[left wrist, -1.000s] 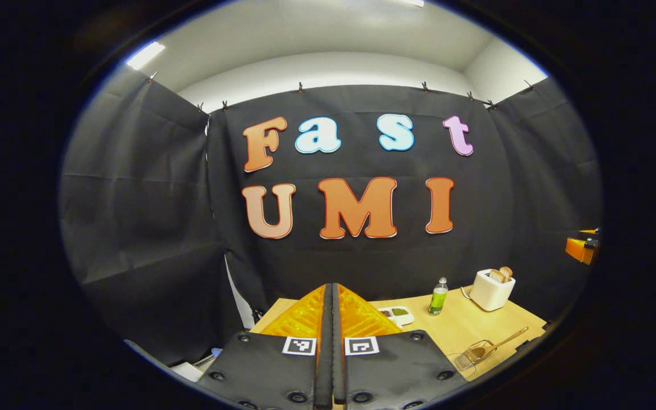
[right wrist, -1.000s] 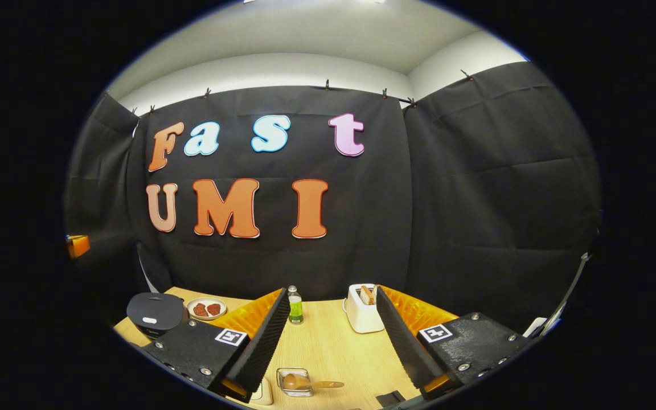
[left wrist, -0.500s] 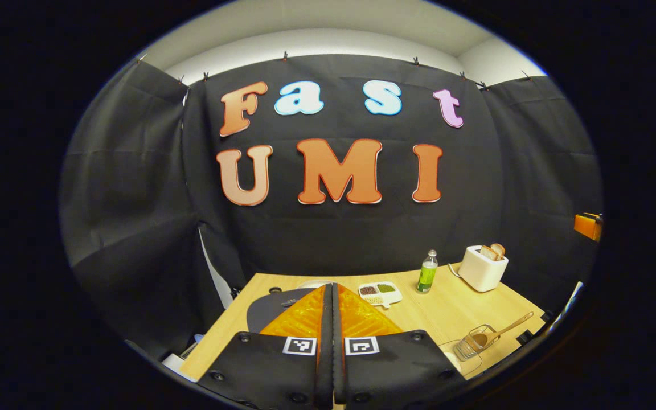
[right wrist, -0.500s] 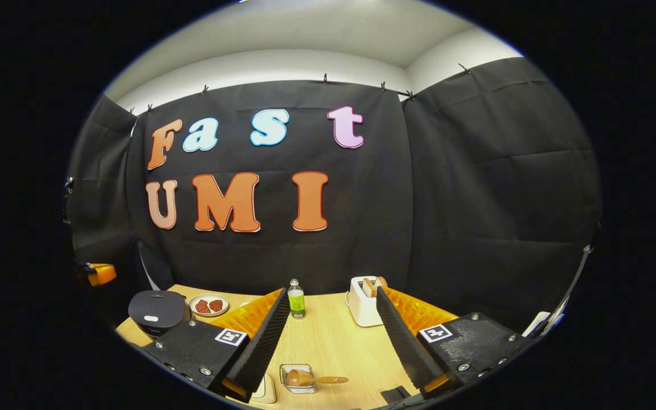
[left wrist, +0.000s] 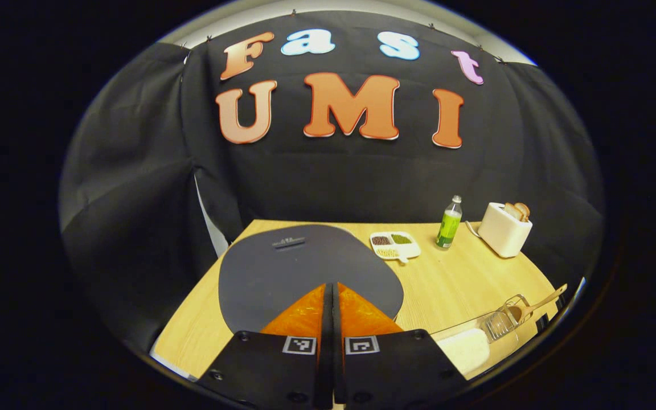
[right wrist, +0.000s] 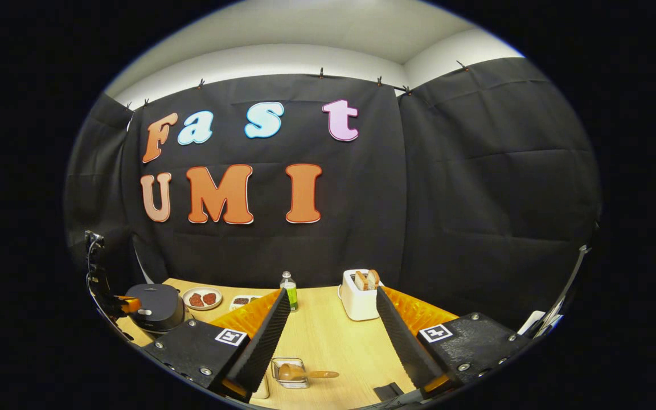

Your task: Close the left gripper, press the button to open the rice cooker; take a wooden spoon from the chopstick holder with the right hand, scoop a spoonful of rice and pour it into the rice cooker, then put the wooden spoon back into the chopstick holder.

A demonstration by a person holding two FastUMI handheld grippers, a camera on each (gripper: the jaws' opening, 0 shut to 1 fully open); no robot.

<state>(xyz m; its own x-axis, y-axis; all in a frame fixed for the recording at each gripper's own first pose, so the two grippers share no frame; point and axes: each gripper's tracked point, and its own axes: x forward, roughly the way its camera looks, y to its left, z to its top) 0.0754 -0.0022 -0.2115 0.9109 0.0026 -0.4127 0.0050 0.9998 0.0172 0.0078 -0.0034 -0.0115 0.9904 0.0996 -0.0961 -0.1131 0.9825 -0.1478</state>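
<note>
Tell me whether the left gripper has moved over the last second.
Yes. The left gripper has come down and forward over the rice cooker, judged against the toaster.

Rice cooker (left wrist: pixel 305 267) lid dark grey, matte. Table (left wrist: pixel 453 285) light wood grain. Bottle (left wrist: pixel 449 223) green liquid, clear top. Toaster (left wrist: pixel 504 229) cream-white, brown toast in it. Divided dish (left wrist: pixel 394 246) white, with brown and green contents. Wooden spoon (right wrist: pixel 299 373) mid-brown. Plate (right wrist: pixel 203 298) pale, with reddish-brown pieces.

Left gripper view steeply down, close over the rice cooker (left wrist: pixel 305 273) — right gripper view farther back, level; shared toaster (right wrist: pixel 359 296).
</note>
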